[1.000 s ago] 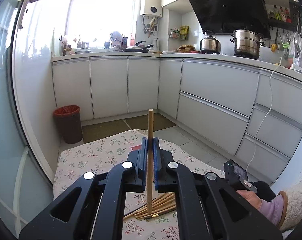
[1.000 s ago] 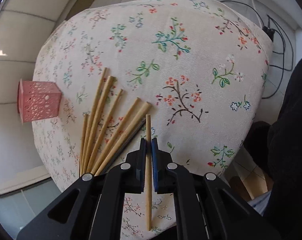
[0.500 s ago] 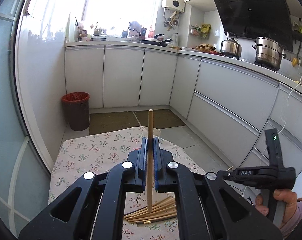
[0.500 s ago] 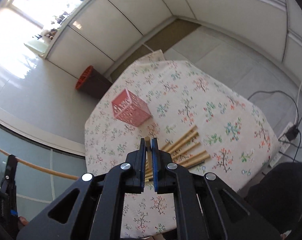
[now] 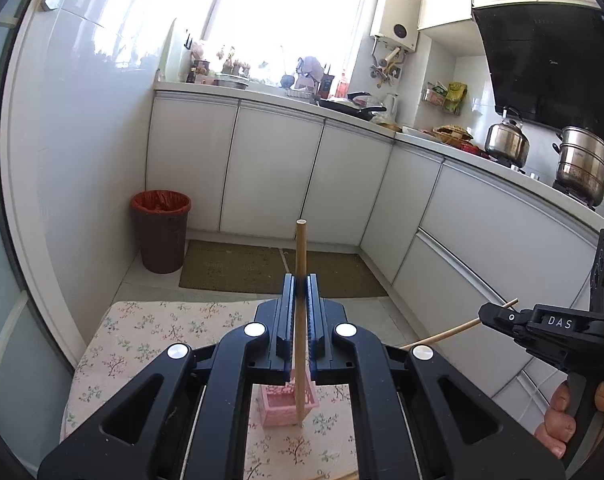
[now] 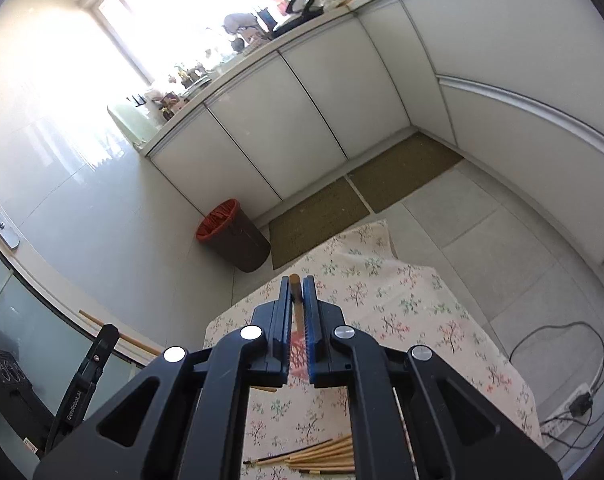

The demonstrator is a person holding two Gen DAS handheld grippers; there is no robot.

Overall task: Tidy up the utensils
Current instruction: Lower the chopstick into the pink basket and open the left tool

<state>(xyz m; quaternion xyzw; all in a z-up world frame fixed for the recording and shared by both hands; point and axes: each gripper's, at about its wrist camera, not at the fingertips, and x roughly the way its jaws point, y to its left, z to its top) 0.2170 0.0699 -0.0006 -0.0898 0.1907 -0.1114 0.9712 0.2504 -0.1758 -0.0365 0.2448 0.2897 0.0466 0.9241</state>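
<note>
Two claws, each pinching one chopstick: left gripper on upright chopstick, right gripper on second chopstick. One pink basket below. One bin beyond.

text: "DAS" | on: right gripper || text: "GenRobotAI" | on: left gripper

The pink basket is partly hidden behind the left gripper body; only its near rim and front wall show. In the right wrist view the basket shows only as a sliver between the right gripper pads. The loose chopsticks near the table's near edge are partly covered by the gripper frame. Items on the far counter are washed out by window glare.
</note>
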